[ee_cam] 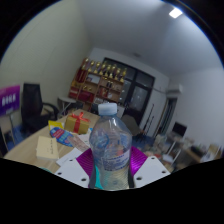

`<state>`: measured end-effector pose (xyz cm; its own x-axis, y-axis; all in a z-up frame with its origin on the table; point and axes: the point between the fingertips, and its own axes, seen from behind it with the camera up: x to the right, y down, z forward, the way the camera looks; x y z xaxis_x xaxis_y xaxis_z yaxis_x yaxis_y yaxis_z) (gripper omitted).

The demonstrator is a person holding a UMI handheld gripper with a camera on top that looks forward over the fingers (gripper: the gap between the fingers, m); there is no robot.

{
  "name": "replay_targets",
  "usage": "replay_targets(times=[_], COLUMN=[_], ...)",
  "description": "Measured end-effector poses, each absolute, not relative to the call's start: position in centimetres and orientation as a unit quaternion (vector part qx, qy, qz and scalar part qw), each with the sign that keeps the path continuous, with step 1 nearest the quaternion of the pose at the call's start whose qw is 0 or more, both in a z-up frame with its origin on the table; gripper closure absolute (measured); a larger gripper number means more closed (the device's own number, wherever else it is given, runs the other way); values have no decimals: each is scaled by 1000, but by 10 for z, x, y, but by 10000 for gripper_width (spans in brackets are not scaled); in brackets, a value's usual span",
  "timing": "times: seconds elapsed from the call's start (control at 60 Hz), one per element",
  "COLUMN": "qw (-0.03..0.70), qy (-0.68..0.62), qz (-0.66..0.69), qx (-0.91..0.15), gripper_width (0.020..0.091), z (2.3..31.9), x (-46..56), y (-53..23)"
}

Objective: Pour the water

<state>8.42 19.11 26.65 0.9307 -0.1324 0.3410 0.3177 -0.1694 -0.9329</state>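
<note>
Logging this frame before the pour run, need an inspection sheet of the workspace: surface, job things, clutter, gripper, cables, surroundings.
Surface: wooden table, beyond the fingers.
Job's things: clear water bottle, white cap on, upright between the fingers, purple label. No cup or other vessel seen.
Clutter: yellow pack and colourful boxes on the table behind the bottle.
Gripper: gripper closed on the bottle; both pads appear to press its sides.
Cables: nothing seen.
Surroundings: office room; shelf of goods at the back wall, black chair beside the table, ceiling light.
</note>
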Motion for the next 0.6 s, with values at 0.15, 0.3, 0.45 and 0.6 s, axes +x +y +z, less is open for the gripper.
replay_targets(times=[0.15, 0.3, 0.45, 0.6], qw=[650, 640, 627, 635], qy=[11, 45, 48, 43], qz=[-66, -20, 12, 28], qx=[-757, -767, -777, -771], gripper_width=[661, 662, 659, 654], z=[198, 133, 99, 87], x=[122, 137, 154, 158], y=[174, 183, 172, 166])
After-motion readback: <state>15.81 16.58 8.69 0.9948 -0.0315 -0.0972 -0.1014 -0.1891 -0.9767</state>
